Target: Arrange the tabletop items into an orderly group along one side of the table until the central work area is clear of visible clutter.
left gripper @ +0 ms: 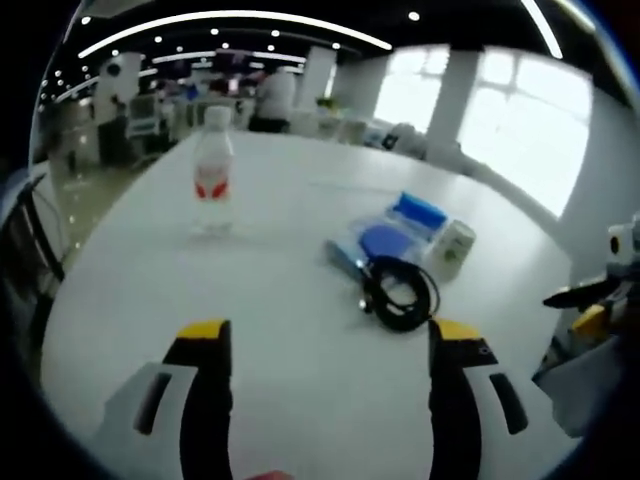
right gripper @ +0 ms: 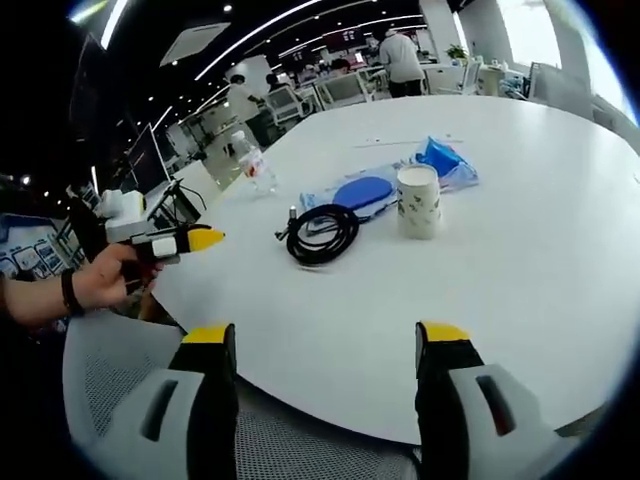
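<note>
Both tools held low at the near edge of the white round table (right gripper: 540, 230), probably to survey the items before a first pick. Left gripper (left gripper: 330, 345) released, jaws wide apart with nothing between them; right gripper (right gripper: 325, 345) likewise spread and empty, hovering over the table rim and the mesh seat of a grey chair (right gripper: 100, 390). Left gripper also seen in the right gripper view, at the left side, held by a hand (right gripper: 100, 280) with a dark wristband.

Task items already loosely gathered, but in the middle of the table and not along one side: coiled black cable (right gripper: 322, 235) lying flat, just beside a flat blue round item in clear wrapping (right gripper: 360, 192); paper cup (right gripper: 419, 200) upright, near them; crumpled blue packet (right gripper: 440, 158) behind the cup. Clear water bottle (left gripper: 213, 170) with red label and white cap, standing upright, well apart from the group, toward the far edge. Judged: bottle to be brought to the others, then the whole group shifted to one edge.

Surface smooth, white, a little glossy, so light things may slide. Large open office around, ceiling light strips, bright windows, desks and people (right gripper: 403, 60) in the distance.
</note>
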Available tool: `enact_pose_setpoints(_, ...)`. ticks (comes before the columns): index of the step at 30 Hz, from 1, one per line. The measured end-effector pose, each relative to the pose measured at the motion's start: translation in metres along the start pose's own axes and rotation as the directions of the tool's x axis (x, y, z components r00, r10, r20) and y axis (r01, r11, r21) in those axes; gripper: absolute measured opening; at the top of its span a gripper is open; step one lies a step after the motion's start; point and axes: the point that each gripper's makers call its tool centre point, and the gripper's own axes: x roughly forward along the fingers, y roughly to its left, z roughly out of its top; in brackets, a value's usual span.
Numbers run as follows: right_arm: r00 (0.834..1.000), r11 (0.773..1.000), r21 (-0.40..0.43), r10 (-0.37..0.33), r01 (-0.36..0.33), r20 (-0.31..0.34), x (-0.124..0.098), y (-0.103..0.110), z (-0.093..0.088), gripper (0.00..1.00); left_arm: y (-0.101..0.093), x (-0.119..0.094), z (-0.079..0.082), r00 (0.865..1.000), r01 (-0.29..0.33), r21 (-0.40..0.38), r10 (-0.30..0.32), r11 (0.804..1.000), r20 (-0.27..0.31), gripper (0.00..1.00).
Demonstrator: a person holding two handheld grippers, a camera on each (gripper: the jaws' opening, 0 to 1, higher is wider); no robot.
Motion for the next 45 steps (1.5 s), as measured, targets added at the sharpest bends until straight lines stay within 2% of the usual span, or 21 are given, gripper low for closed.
enact_pose_setpoints(2,1.0,1.0,-0.011,0.0,0.0,-0.011,0.002,0.0,0.0,0.71,-0.001,-0.001,-0.001,1.0,-0.002,0.001,0.002,1.0,-0.002,0.78)
enact_pose_setpoints(5,0.999,0.997,-0.082,-0.007,0.004,-0.041,0.005,-0.004,0.001,0.68,-0.003,0.0,0.0,1.0,0.003,0.015,-0.004,1.0,0.001,0.77)
enact_pose_setpoints(9,0.999,0.99,-0.137,-0.03,0.025,-0.032,0.008,-0.014,0.012,0.68,0.0,-0.001,0.0,1.0,0.001,0.003,-0.001,1.0,0.002,0.77)
enact_pose_setpoints(17,0.997,0.986,-0.15,-0.076,0.074,-0.012,0.02,-0.042,0.032,0.67,0.002,-0.004,0.003,1.0,-0.002,-0.012,0.002,1.0,0.017,0.76)
enact_pose_setpoints(27,0.993,0.98,-0.16,-0.119,0.122,0.026,0.044,-0.069,0.068,0.68,0.004,-0.009,0.003,1.0,-0.003,-0.021,0.004,1.0,0.024,0.76)
enact_pose_setpoints(39,0.991,0.971,-0.194,-0.135,0.137,0.027,0.087,-0.087,0.097,0.68,0.005,-0.01,0.003,1.0,-0.008,-0.018,0.009,1.0,0.02,0.75)
enact_pose_setpoints(45,0.991,0.967,-0.214,-0.136,0.136,0.012,0.1,-0.093,0.103,0.67,0.005,-0.01,0.002,1.0,-0.013,0.002,0.013,1.0,0.012,0.75)
